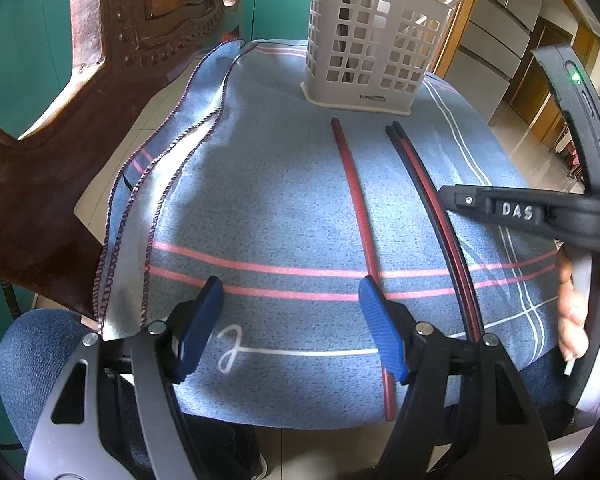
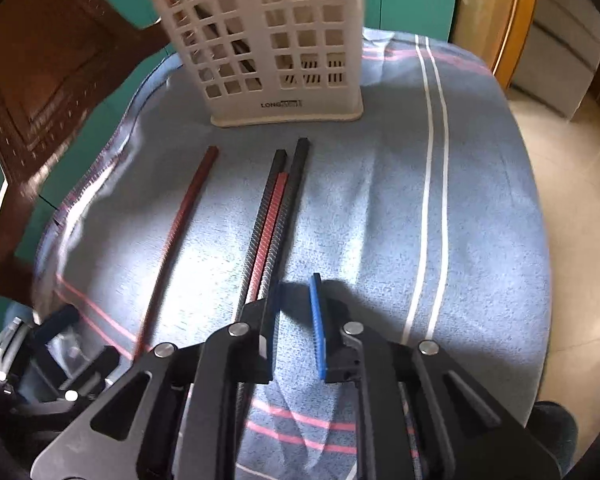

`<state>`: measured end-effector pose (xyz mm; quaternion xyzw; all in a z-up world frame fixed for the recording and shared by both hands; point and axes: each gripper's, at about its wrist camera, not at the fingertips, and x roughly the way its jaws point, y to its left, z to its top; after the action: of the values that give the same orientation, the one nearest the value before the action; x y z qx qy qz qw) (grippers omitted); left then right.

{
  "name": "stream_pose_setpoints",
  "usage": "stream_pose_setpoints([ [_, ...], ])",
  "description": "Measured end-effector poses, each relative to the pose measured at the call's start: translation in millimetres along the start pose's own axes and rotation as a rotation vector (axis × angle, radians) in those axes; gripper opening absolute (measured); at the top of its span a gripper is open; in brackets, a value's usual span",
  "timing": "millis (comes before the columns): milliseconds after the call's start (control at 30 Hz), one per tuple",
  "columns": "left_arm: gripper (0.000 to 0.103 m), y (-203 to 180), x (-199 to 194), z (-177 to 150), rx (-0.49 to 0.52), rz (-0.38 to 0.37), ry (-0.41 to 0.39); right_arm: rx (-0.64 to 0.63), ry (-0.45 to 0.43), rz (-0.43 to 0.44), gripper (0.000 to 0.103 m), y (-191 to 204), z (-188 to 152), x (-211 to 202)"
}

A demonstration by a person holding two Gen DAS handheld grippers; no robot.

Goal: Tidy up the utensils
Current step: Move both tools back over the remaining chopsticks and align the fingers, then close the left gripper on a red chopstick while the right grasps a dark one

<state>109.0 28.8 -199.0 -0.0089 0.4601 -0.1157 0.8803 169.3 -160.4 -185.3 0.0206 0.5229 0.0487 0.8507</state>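
Four chopsticks on the cloth: one red chopstick [image 2: 180, 216] alone, three bundled chopsticks [image 2: 276, 208], two black, one red. One utensil holder [image 2: 268, 48]. One striped cloth [image 2: 380, 200].

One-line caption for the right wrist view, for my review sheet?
Right gripper over bundled black and red chopsticks on blue striped cloth; grey perforated plastic utensil holder behind.

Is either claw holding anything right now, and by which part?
Nothing is held. The left claw stands open over the cloth; the right claw is nearly closed but empty, chopsticks lying beside it.
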Motion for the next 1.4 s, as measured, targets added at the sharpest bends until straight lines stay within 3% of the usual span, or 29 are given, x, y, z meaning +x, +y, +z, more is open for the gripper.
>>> stream_pose_setpoints([
  [200, 0.071, -1.4, 0.2, 0.3, 0.006, 0.002, 0.001, -0.051, -0.032, -0.063, 0.015, 11.4, -2.2, 2.1],
  [300, 0.071, -0.2, -1.1, 0.8, 0.004, 0.008, -0.004, -0.034, -0.036, -0.047, 0.003, 8.5, -3.0, 1.9],
  [667, 0.071, -0.1, -0.7, 14.8, -0.014, 0.012, -0.033, 0.188, -0.005, 0.039, 0.001, -42.1, -5.9, -5.8],
  [700, 0.071, -2.1, 0.5, 15.9, -0.014, 0.009, -0.033, 0.186, -0.012, 0.052, 0.001, -42.8, -6.4, -6.7],
  [833, 0.071, -13.3, 7.1, 17.5, 0.009, -0.007, -0.016, 0.138, -0.032, 0.09, 0.019, -32.4, -3.7, -9.7],
  [1100, 0.071, -25.9, 13.5, 17.0, 0.043, -0.008, 0.004, 0.142, -0.036, 0.089, 0.019, -24.1, 53.4, 26.4],
  [1200, 0.072, -25.0, 14.8, 17.8, 0.044, -0.001, 0.007, 0.108, -0.025, 0.051, 0.019, -15.0, 74.8, 41.1],
  [1333, 0.072, -22.2, 18.4, 20.0, 0.043, 0.005, 0.008, 0.07, -0.004, -0.015, 0.009, -8.1, 83.7, 44.5],
  [1400, 0.072, -20.2, 20.4, 23.6, 0.038, 0.004, 0.004, 0.087, 0.001, -0.004, 0.009, -14.3, 81.4, 41.9],
])
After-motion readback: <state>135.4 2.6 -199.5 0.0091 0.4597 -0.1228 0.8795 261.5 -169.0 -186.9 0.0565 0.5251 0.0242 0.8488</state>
